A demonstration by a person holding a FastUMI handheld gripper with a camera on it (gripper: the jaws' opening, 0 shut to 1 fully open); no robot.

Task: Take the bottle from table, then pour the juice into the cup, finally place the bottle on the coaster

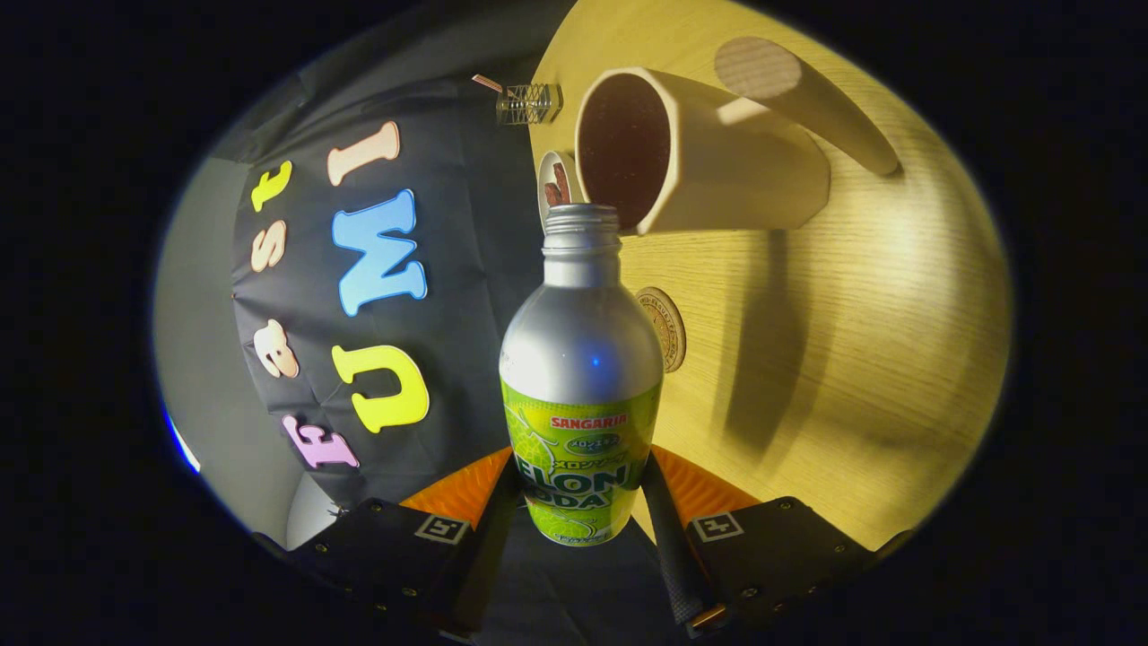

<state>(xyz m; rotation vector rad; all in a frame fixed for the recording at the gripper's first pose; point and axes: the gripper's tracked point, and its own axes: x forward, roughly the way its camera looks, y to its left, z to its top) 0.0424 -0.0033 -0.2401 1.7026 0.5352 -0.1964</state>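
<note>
our gripper (578, 502) has both fingers closed against the lower, labelled part of the bottle (581, 359), one on each side, and we hold it tipped. its open silver neck sits just at the rim of the cup (717, 152), which stands on the wooden table (879, 359) near its far edge. beside the bottle's shoulder we see the round coaster (665, 327) lying flat on the table, close to the edge that meets the black cloth.
</note>
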